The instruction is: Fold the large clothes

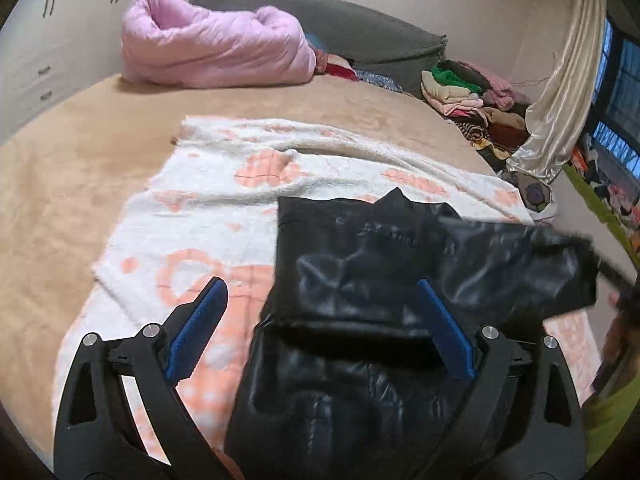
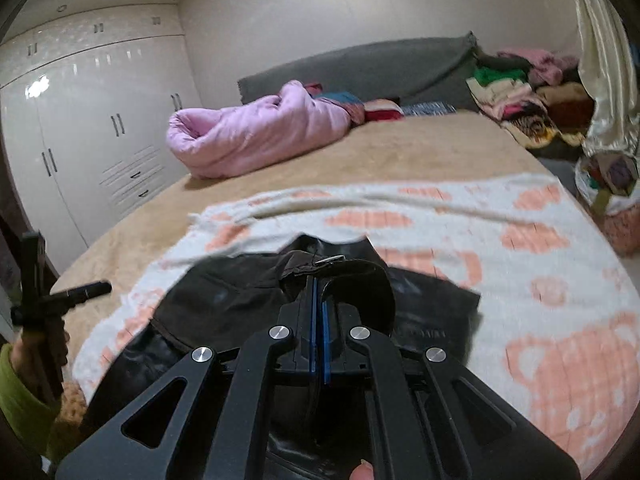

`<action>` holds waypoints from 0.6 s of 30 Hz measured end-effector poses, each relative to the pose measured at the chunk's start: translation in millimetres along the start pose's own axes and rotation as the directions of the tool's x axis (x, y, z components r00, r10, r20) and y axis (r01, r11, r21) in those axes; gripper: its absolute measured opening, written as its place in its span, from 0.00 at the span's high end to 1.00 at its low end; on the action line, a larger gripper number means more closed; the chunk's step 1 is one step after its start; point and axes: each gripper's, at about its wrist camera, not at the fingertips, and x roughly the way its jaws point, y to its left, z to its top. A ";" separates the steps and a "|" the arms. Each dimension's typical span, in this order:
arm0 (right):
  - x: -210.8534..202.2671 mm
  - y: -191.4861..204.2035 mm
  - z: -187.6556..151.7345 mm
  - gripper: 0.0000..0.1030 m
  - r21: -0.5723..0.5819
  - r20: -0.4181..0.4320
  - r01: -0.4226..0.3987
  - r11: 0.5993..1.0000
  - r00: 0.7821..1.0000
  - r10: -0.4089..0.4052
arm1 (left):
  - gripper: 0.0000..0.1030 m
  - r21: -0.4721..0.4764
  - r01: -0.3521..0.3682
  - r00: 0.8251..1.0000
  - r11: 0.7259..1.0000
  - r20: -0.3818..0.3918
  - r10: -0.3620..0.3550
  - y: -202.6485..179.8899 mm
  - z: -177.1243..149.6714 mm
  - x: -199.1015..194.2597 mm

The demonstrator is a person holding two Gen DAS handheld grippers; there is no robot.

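**Black jacket folded on the blanket, one gripper clamped, one spread**

The left gripper (image 1: pixel 320 300) is hovering with its blue pads (image 1: pixel 200 328) spread wide, touching nothing. Between and below those jaws, the glossy black jacket (image 1: pixel 360 280) is lying partly folded on a white blanket with peach shapes (image 1: pixel 200 200); one sleeve is stretching off to the right of the jaws, blurred at its end. Beyond the fingertips, the tan bed cover (image 1: pixel 60 160) is running back to a rolled pink quilt (image 1: pixel 208 56) and a grey headboard (image 1: pixel 360 28). A heap of mixed clothes (image 1: pixel 472 92) is sitting far right of the jaws.

The right gripper (image 2: pixel 319 280) is showing its pads pressed together, and black jacket fabric (image 2: pixel 240 300) is bunching right at and around the tips, a curved strap looping just right of them; whether cloth is actually pinched between the pads I cannot tell. Left of these jaws, the other gripper is standing upright in a hand with a green sleeve (image 2: pixel 20 400). White wardrobes (image 2: pixel 80 120) are lining the wall far left.
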 end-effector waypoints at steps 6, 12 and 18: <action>10.2 -11.0 -11.5 0.98 0.039 -0.021 0.001 0.999 1.000 -0.001 | 0.36 -0.012 0.019 0.998 1.000 -0.061 -0.020 -8.9 16.6 40.0; 14.5 -13.3 -16.9 0.97 0.030 -0.040 0.030 0.999 0.999 -0.029 | 0.94 0.023 0.050 0.988 0.998 -0.145 -0.047 -26.7 23.8 81.4; 16.1 -15.8 -17.1 0.97 0.029 -0.044 0.039 0.999 0.998 -0.038 | 0.94 0.040 0.040 0.978 0.998 -0.208 -0.031 -35.2 15.8 110.9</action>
